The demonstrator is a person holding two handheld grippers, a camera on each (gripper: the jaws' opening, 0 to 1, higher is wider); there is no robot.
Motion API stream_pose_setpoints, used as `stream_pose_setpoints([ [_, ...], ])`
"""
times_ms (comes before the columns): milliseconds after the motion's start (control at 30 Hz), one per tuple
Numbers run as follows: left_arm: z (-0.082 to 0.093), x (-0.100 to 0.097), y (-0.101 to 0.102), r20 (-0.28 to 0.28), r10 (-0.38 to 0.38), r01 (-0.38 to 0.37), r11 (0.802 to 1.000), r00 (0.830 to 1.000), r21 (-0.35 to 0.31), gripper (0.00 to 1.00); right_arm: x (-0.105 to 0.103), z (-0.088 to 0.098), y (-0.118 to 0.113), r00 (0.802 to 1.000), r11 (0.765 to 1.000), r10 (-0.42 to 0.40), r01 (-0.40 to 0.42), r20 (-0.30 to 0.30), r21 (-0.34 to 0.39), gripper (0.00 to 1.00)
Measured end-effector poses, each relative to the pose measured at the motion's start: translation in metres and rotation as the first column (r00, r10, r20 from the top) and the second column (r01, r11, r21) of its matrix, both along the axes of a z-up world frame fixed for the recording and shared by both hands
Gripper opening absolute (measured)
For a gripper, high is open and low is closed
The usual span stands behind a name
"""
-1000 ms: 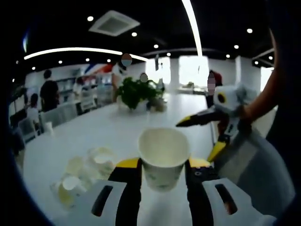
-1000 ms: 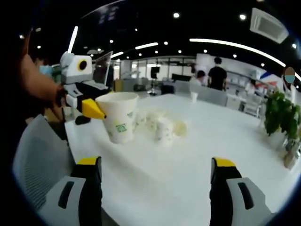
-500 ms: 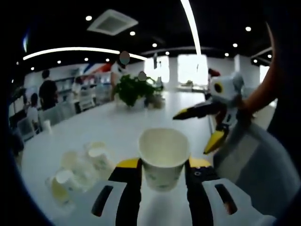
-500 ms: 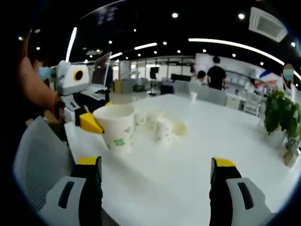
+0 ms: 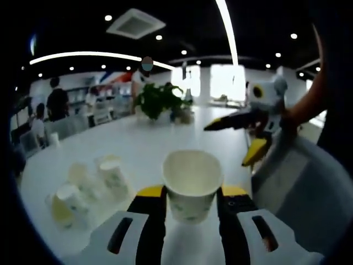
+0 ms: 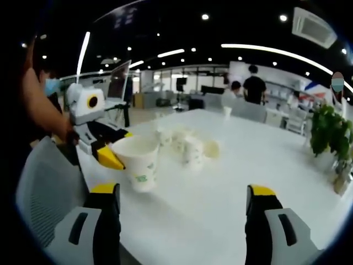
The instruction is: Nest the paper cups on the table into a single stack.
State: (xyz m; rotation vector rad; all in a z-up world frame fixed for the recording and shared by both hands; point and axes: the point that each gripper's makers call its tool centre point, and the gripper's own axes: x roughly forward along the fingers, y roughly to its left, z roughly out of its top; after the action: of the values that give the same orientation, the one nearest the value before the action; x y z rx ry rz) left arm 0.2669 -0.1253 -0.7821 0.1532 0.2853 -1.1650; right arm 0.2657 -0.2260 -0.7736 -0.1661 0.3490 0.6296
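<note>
My left gripper (image 5: pixel 191 194) is shut on a white paper cup (image 5: pixel 191 184) with a green print, upright and open at the top. In the right gripper view that same cup (image 6: pixel 138 169) hangs low over the near left part of the white table (image 6: pixel 220 193), with the left gripper (image 6: pixel 118 156) on it. Several loose paper cups (image 5: pixel 88 190) lie and stand in a cluster to the left; the same cluster of cups (image 6: pixel 187 146) appears further back in the right gripper view. My right gripper (image 6: pixel 183 218) is open with nothing between its jaws, and shows as the gripper (image 5: pixel 240 135) raised at the right.
A grey chair (image 6: pixel 47 182) stands at the table's near left edge. A potted plant (image 5: pixel 160 102) sits far along the table. A single cup (image 6: pixel 227 113) stands at the table's far end. People stand and sit in the background.
The left gripper has lowered the held cup toward the table. The cluster of loose cups now sits closer in the left gripper view. The right gripper stays open.
</note>
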Motion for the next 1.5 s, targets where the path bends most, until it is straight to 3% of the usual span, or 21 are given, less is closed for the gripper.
stream_pose_setpoints([
  [533,-0.036,-0.007,0.004,-0.026,-0.020,0.021,0.999,0.999,0.032,0.34,-0.002,-0.002,-0.004,1.000,1.000,0.001,-0.001,-0.004,0.000,0.92],
  [600,-0.036,-0.015,-0.014,-0.029,-0.019,0.020,0.999,0.999,0.039,0.34,-0.007,-0.004,-0.009,1.000,1.000,-0.001,0.001,-0.006,-0.001,0.92],
  [933,-0.059,-0.024,-0.032,-0.050,-0.010,0.014,0.996,0.999,0.093,0.34,-0.017,-0.007,-0.032,1.000,1.000,-0.003,0.003,-0.006,0.006,0.92],
  [1167,-0.060,-0.027,-0.040,-0.055,-0.017,0.022,0.995,0.998,0.092,0.36,-0.021,-0.008,-0.041,1.000,1.000,-0.005,0.005,-0.007,0.004,0.91],
  [1267,-0.063,-0.028,-0.040,-0.087,-0.013,0.021,0.995,0.996,0.099,0.39,-0.021,-0.008,-0.041,1.000,1.000,-0.004,0.004,-0.007,0.003,0.91],
  [1500,-0.055,-0.023,-0.027,-0.114,0.034,-0.025,0.997,0.993,0.080,0.67,-0.020,-0.007,-0.041,1.000,1.000,-0.005,0.005,-0.006,0.005,0.91],
])
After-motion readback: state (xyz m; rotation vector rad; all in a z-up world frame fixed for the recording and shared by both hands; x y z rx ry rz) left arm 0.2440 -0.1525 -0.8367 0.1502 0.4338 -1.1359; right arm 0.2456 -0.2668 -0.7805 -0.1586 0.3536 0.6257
